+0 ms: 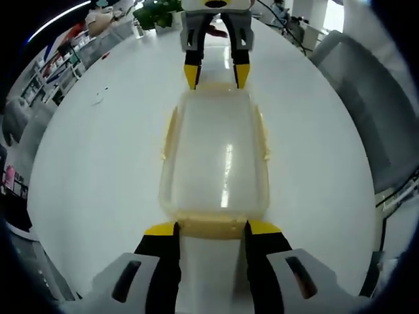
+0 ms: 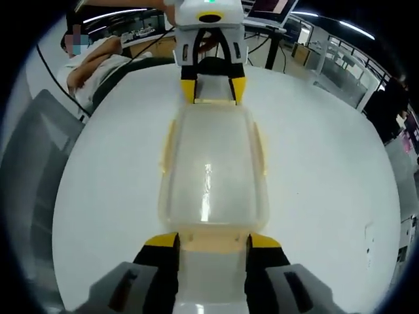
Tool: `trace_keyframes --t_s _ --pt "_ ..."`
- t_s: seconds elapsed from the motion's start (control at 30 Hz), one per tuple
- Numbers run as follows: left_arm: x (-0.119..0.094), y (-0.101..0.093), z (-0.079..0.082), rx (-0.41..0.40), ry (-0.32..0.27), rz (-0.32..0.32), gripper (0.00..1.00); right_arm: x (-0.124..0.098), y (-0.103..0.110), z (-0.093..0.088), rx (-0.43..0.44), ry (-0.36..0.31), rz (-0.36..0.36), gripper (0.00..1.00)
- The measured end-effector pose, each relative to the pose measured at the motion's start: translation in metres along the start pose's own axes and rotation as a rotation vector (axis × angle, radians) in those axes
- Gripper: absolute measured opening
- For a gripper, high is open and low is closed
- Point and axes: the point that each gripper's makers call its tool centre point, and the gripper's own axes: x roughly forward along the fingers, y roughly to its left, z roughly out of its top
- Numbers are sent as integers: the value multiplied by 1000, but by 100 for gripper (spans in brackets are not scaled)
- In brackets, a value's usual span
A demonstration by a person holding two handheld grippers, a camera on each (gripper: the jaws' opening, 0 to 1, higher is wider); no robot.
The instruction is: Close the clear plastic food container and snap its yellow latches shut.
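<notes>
The clear plastic container (image 1: 216, 157) lies lengthwise on the white table (image 1: 98, 163) with its lid on top. Pale yellow latches run along its long sides (image 1: 169, 134) and its two ends. My left gripper (image 1: 211, 229) stands open at the near end, its jaws on either side of the end latch (image 1: 211, 227). At the far end my right gripper (image 1: 216, 75) is open too, straddling the other end latch (image 1: 216, 87). In the right gripper view the container (image 2: 211, 163) runs from my right gripper (image 2: 213, 241) to the left gripper (image 2: 213, 90). I cannot tell whether the latches are snapped.
A grey chair (image 1: 373, 98) stands by the table's right edge in the left gripper view, with a plant (image 1: 157, 13) beyond the far edge. In the right gripper view a person (image 2: 98, 65) leans at the far left, near a grey chair (image 2: 33, 163).
</notes>
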Motion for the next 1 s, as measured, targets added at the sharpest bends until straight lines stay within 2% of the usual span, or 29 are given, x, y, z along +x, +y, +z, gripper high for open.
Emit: trace_keyframes --t_s 0.2,0.43,0.53,0.67,0.7,0.87,1.0 --pt "1 0 0 2 4 -28 39 0 -1 -1 8 -4 2 38" --pt "0 -1 1 2 -5 -26 39 1 1 -1 11 17 -1 36" --pt "0 -2 2 -1 17 -9 38 1 1 -2 13 8 -2 35" --pt "-2 -2 2 -2 13 30 36 0 1 -2 13 1 -1 35" --pt "-2 -1 1 -40 13 39 36 0 1 -1 10 0 -3 35" --pt "-3 0 1 -34 44 40 35 0 1 0 -6 15 -6 35" --pt "-9 -3 -3 -43 67 51 35 -8 2 10 -17 -18 -13 35"
